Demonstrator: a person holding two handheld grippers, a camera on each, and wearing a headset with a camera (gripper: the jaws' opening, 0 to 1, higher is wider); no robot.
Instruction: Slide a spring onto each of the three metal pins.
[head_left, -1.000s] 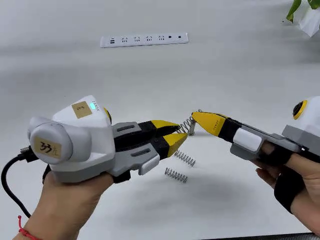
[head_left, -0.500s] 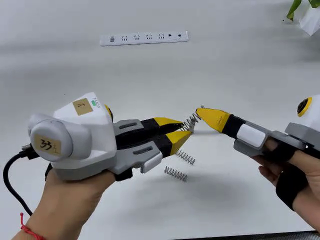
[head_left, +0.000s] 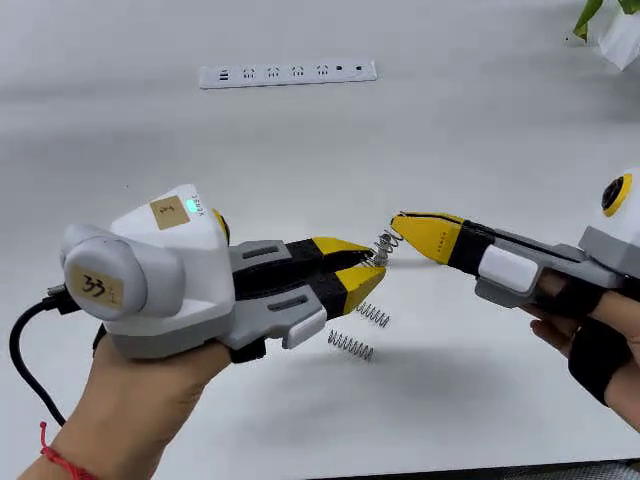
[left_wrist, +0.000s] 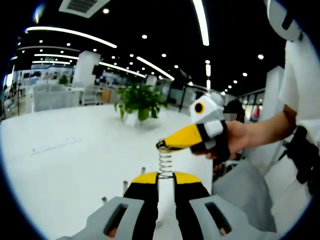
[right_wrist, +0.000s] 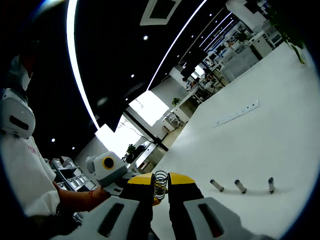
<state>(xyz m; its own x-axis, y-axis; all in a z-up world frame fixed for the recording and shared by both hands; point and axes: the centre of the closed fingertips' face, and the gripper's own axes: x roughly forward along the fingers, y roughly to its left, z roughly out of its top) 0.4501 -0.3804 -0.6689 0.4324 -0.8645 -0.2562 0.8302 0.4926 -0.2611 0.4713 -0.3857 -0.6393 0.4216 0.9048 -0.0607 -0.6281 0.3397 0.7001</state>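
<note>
A small steel spring (head_left: 384, 246) hangs in the air between the two grippers. My left gripper (head_left: 366, 268) is shut on its lower end, and the coil (left_wrist: 165, 161) rises straight out of the yellow tips (left_wrist: 165, 176). My right gripper (head_left: 399, 221) comes in from the right, shut on the spring's other end (right_wrist: 160, 184). Three short metal pins (right_wrist: 240, 187) stand in a row on the white table; they also appear as small studs (left_wrist: 125, 186) left of the left jaws. Two more springs (head_left: 372, 314) (head_left: 350, 347) lie on the table below the grippers.
A white power strip (head_left: 288, 76) lies at the far side of the table (head_left: 480, 130). A green plant (head_left: 592, 18) stands at the far right corner. A black cable (head_left: 22, 360) trails from the left gripper's rear.
The right gripper has drawn a little to the right and up, and the left tips have risen slightly. The spring now stretches straighter between them. A pin that showed by the tips is now hidden.
</note>
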